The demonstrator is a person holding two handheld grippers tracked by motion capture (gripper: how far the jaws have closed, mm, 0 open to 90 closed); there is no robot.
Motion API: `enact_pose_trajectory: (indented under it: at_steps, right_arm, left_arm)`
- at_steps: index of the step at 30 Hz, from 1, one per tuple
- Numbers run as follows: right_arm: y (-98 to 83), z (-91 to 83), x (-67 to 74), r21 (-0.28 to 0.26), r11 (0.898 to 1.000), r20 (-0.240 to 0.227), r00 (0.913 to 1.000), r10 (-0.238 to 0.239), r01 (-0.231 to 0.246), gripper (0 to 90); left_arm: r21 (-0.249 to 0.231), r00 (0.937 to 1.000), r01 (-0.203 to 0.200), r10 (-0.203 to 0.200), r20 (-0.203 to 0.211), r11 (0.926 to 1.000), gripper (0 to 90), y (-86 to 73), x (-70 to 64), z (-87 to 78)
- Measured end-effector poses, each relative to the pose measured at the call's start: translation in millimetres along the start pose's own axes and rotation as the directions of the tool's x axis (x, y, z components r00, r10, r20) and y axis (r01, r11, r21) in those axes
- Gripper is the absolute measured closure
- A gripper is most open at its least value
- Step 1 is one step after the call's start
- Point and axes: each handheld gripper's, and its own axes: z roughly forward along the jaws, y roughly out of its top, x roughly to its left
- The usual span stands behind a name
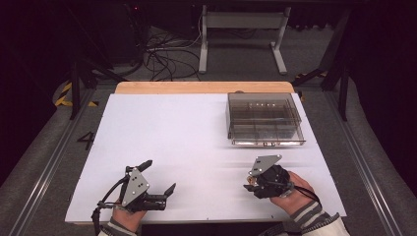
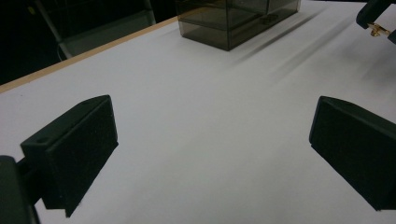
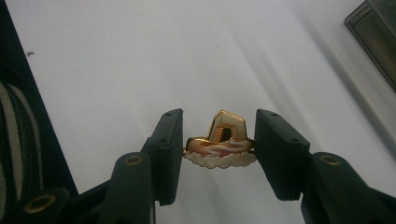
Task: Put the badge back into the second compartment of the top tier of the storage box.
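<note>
A gold ornament (image 3: 220,140), with a faceted gold top and a pale scalloped base, sits clamped between the two black jaws of the right tongs (image 3: 218,144), each pad pressing one of its sides, above the white desk (image 3: 140,60). In the high view the same ornament (image 1: 250,187) shows as a small gold glint at the tip of the right tongs (image 1: 252,186), held near the desk's front edge in a hand (image 1: 290,189) with a striped sleeve (image 1: 312,216). Beyond it, toward the far right of the desk (image 1: 172,132), stands a smoky clear box (image 1: 264,119) with compartments, well apart from the ornament. In the right gripper view a corner of that box (image 3: 376,32) shows at the upper right.

On the other side of the desk, the left tongs (image 1: 160,178) rest with jaws wide apart and nothing between them. The left gripper view looks across bare desk (image 2: 210,121) toward the box (image 2: 236,18), with the ornament (image 2: 377,31) a gold speck at the upper right edge. A wooden edge (image 1: 204,87) borders the desk's far side.
</note>
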Motion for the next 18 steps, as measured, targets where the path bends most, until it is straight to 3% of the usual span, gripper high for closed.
enact_pose_trajectory:
  at_steps: [18]
  right_arm:
    - [10.0,-13.6,-8.4,-0.039,0.999,0.043,0.9991,-0.004,0.006,53.3]
  left_arm:
    - [0.0,1.0,-0.009,0.009,-0.002,1.0,1.6,0.1,0.8,-0.3]
